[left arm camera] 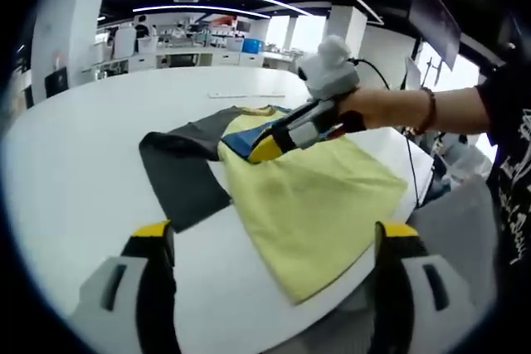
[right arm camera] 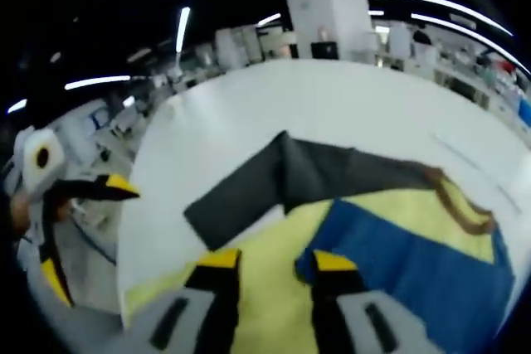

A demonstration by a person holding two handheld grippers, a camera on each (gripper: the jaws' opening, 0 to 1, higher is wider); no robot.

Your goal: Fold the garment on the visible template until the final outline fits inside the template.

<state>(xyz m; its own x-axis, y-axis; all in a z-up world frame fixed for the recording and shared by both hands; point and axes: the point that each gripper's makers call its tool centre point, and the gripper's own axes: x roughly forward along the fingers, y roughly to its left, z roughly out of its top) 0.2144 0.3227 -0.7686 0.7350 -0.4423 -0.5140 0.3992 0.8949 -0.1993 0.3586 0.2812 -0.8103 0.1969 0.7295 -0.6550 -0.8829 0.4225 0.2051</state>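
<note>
A yellow garment (left arm camera: 319,205) with a blue panel (right arm camera: 415,263), a brown collar (right arm camera: 465,209) and a dark grey sleeve (left arm camera: 178,176) lies spread on the white table (left arm camera: 99,130), its near corner at the table's edge. In the left gripper view my left gripper (left arm camera: 274,238) hangs wide open short of the garment, holding nothing. My right gripper (left arm camera: 267,149), held by a hand, is low over the garment's upper middle. In the right gripper view my right gripper (right arm camera: 274,260) has its jaws a little apart over yellow cloth beside the blue panel. The left gripper (right arm camera: 83,230) shows at the left.
The round table edge (right arm camera: 124,246) runs close below the garment, with floor beyond. A thin pale strip (left arm camera: 236,95) lies on the far tabletop. A person's arm (left arm camera: 431,109) and dark-clothed body stand at the right. Cabinets and desks line the background.
</note>
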